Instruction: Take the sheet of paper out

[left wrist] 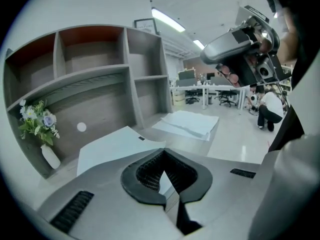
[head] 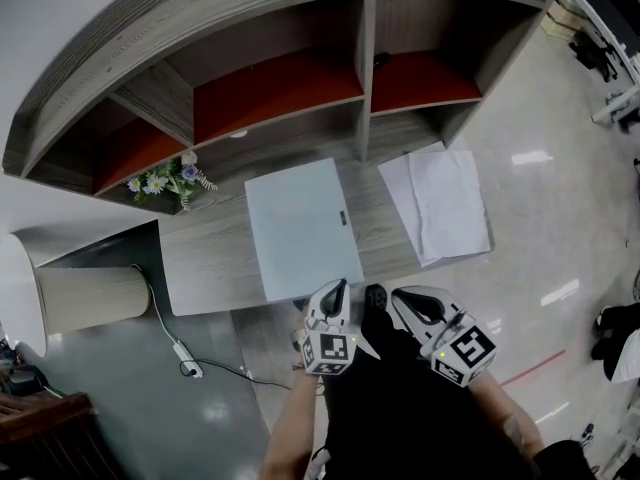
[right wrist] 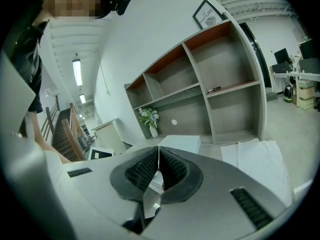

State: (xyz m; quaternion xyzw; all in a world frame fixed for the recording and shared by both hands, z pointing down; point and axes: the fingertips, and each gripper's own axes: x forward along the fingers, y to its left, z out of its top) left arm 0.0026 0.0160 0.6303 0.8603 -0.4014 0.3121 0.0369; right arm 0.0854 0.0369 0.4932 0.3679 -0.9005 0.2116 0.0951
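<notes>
Sheets of paper (head: 440, 203), white and overlapping, lie loose on the right part of the bench (head: 200, 258), just beside a flat pale-blue folder (head: 300, 226) that rests closed in the middle of it with a small dark tab on its right edge. Nothing of what the folder holds shows. The left hand-held gripper (head: 340, 286) has its jaws brought together, tips meeting right at the folder's near edge. In the left gripper view a pale sliver shows between the pads (left wrist: 145, 174), but I cannot tell whether anything is pinched there. The right hand-held gripper (head: 398, 296) sits just beside the left one, short of the bench's near edge, with its jaws also closed tip to tip and nothing gripped between them. Behind the bench rises a curved grey shelf unit (head: 365, 68) whose open compartments have red-brown inner surfaces. The upper right compartment holds one small dark object (head: 380, 60), too small to identify. The others in view look bare. At the left end, under the lowest shelf, a white vase (left wrist: 50, 156) stands upright on the bench with a bunch of white and bluish flowers (head: 165, 180) in it.
</notes>
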